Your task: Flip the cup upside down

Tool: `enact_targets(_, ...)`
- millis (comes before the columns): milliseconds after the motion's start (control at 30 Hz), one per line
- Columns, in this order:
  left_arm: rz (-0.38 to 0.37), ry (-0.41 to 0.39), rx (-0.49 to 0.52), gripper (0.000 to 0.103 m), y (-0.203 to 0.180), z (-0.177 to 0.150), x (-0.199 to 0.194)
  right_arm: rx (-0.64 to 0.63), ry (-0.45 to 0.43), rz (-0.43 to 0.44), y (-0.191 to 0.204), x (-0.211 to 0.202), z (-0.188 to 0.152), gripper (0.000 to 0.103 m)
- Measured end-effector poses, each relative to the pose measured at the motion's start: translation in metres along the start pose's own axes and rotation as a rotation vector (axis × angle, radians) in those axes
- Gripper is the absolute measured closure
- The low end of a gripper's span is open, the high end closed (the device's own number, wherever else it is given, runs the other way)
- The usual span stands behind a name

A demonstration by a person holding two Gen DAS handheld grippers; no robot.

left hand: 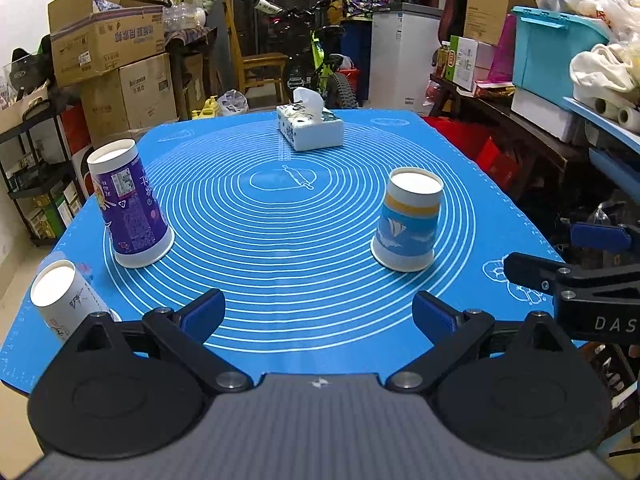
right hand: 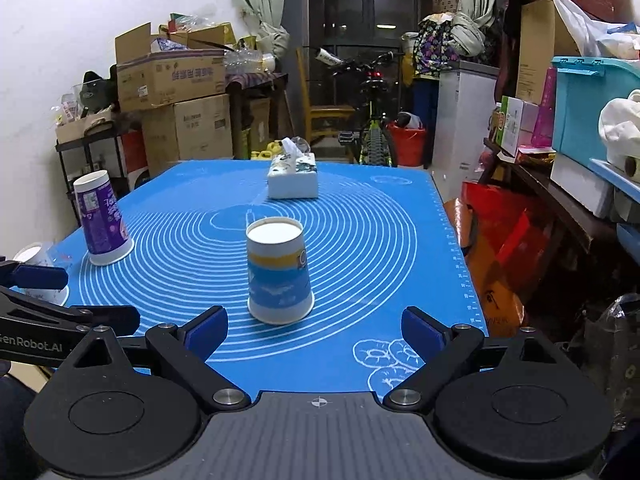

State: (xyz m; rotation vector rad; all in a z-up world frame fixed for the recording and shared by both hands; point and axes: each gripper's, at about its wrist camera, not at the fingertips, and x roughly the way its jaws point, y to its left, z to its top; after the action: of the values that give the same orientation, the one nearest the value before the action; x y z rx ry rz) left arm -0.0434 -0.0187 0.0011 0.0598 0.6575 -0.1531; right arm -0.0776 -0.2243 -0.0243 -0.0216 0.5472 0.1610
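Three paper cups stand upside down on the blue mat (left hand: 312, 240). A blue and yellow cup (left hand: 408, 224) is right of centre; in the right wrist view (right hand: 279, 272) it stands just ahead of my right gripper. A purple cup (left hand: 130, 208) (right hand: 102, 220) stands at the left. A white cup (left hand: 64, 300) (right hand: 38, 276) stands at the near left corner. My left gripper (left hand: 318, 314) is open and empty over the near edge. My right gripper (right hand: 314, 330) is open and empty, and it shows at the right in the left wrist view (left hand: 560, 276).
A tissue box (left hand: 310, 126) (right hand: 293, 180) sits at the far middle of the mat. Cardboard boxes (left hand: 108, 52), a bicycle (right hand: 372, 120), a white freezer (left hand: 404, 56) and shelves with a blue bin (left hand: 552, 52) crowd around the table.
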Motion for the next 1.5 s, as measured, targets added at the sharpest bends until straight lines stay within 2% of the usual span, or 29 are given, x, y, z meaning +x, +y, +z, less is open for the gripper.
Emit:
enact_targets(333,-0.017,0.001,0.025,0.004,-0.0051,-0.0020,-0.0030,0.005,0.031,-0.002,-0.0030,-0.0028,-0.0050,0.009)
enact_targets(1500,-0.008,0.010,0.033,0.004,-0.0083,-0.0055,-0.0002,0.007,0.052,-0.002,-0.0022,-0.0029,-0.0086,0.009)
